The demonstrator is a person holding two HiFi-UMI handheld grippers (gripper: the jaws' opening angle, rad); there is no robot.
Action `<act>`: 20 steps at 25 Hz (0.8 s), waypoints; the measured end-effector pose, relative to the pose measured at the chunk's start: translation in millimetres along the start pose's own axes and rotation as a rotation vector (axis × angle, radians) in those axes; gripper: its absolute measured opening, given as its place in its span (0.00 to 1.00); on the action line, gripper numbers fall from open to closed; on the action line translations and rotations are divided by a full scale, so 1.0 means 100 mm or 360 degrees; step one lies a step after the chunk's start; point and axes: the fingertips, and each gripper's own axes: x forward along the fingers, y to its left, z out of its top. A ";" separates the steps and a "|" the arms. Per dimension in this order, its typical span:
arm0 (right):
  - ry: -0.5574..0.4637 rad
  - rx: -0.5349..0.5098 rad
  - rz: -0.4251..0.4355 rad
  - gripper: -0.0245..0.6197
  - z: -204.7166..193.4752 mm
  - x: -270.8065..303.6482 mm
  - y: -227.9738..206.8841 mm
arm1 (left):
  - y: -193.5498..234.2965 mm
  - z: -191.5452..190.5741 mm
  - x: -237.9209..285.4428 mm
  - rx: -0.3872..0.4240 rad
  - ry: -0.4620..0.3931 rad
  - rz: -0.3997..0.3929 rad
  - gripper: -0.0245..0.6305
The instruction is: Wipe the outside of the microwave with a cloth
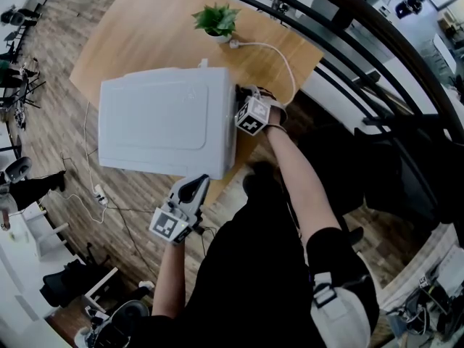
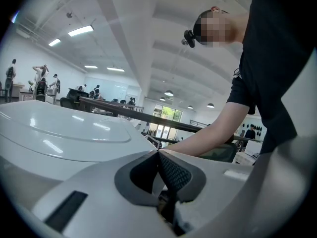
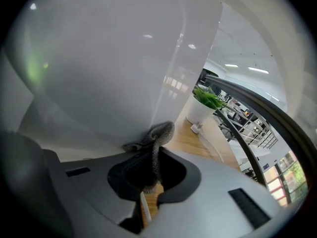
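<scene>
A white microwave stands on a wooden table, seen from above in the head view. My right gripper is at its right side wall, shut on a grey cloth that presses against the white wall. My left gripper rests by the microwave's near right corner, jaws shut with nothing between them; the left gripper view looks across the microwave's top with the jaw tips closed together.
A potted green plant stands at the table's far side, with a white cable curving to the right edge. A dark railing runs along the right. Cables lie on the wooden floor at the left.
</scene>
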 end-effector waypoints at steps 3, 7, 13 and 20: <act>0.0016 -0.0012 -0.0010 0.06 -0.02 0.04 0.01 | 0.00 0.00 -0.01 0.0002 0.0006 0.0000 0.04; 0.0018 0.0002 0.0012 0.06 -0.06 0.09 0.05 | 0.00 -0.01 -0.02 0.0014 0.0006 -0.0001 0.04; -0.0011 -0.0036 0.0025 0.06 -0.06 0.06 0.07 | 0.00 0.00 -0.01 0.0007 0.0008 -0.0003 0.04; -0.0079 -0.0118 0.0124 0.06 -0.16 -0.04 0.42 | 0.01 0.01 -0.01 0.0011 0.0002 -0.0015 0.04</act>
